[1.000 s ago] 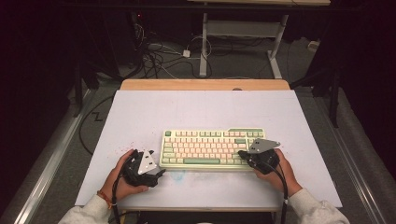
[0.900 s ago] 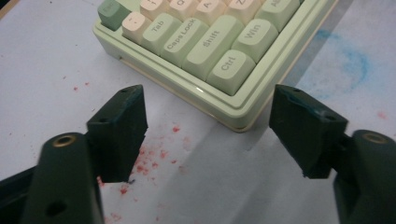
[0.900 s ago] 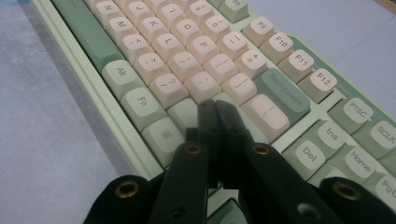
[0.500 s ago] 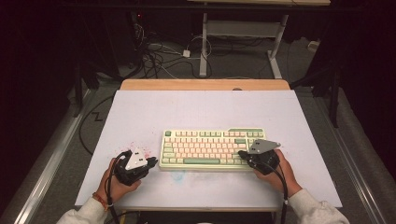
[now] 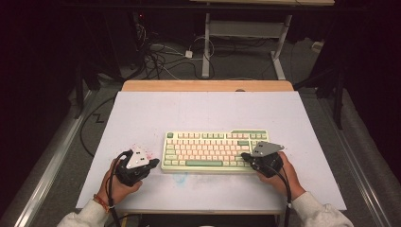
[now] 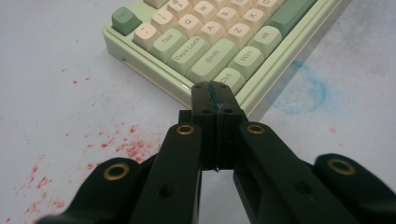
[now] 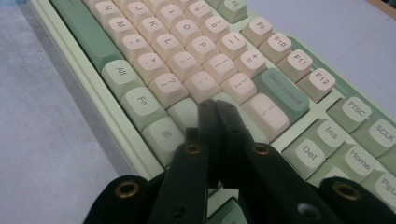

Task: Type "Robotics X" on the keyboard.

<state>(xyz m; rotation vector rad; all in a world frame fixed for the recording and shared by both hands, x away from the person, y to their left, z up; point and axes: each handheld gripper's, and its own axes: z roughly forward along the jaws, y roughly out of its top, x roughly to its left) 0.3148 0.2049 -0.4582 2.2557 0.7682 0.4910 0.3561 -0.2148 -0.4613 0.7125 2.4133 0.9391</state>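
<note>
A pale green keyboard (image 5: 213,151) with cream and green keys lies on the white table top. My left gripper (image 5: 155,163) sits just off its front left corner. In the left gripper view its jaws (image 6: 215,91) have just closed, pressed together with nothing between them, the tips by the Ctrl key (image 6: 229,78). My right gripper (image 5: 244,155) rests over the keyboard's right end. In the right gripper view it (image 7: 217,109) is shut with nothing held, tips low over the keys (image 7: 187,56) below Backspace (image 7: 280,91).
The white table top (image 5: 208,113) carries red specks (image 6: 121,140) by the left gripper and a blue smudge (image 6: 303,88) in front of the keyboard. A wooden strip (image 5: 208,86) runs along the far edge. Cables (image 5: 161,56) and table legs stand on the floor beyond.
The left gripper's jaws went from wide open to shut, and the left hand shifted slightly by the keyboard's corner. The right hand and gripper kept still.
</note>
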